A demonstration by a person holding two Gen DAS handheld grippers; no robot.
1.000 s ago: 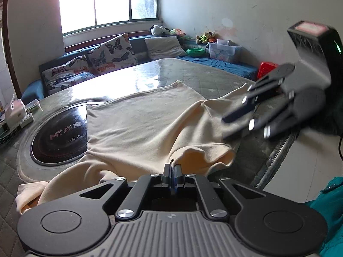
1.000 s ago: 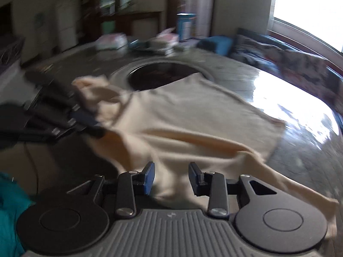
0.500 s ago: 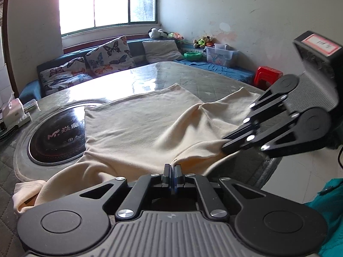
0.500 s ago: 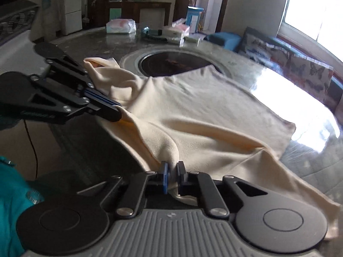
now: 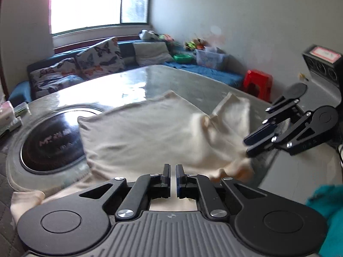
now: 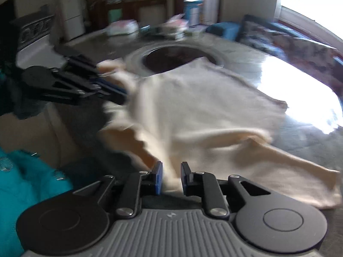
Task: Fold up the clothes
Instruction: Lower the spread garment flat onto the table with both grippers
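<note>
- The cream shirt (image 5: 145, 132) lay spread on the big table (image 5: 133, 85), with its near edge bunched up at the table's near side.
- The left gripper (image 5: 173, 178) had its jaws a small way apart. Cloth showed just past them, but it did not seem to be pinched.
- The right gripper (image 6: 171, 178) was open a bit wider. A fold of shirt sat in the gap, and it looked loose, not gripped.
- Both pictures were blurry, so the hold was hard to judge.
- To do this step well, each gripper should probably bite one corner of the near edge, close firmly, then lift together so the cloth stays flat.
- One sleeve (image 6: 289, 171) stretched out to the right and might need tucking in.
- The table was shiny and had a round dark plate (image 5: 53, 141) set in it on the left.
- Far off were a bright window (image 5: 96, 2), a blue sofa with butterfly pillows (image 5: 98, 60), and a red stool (image 5: 258, 83).
</note>
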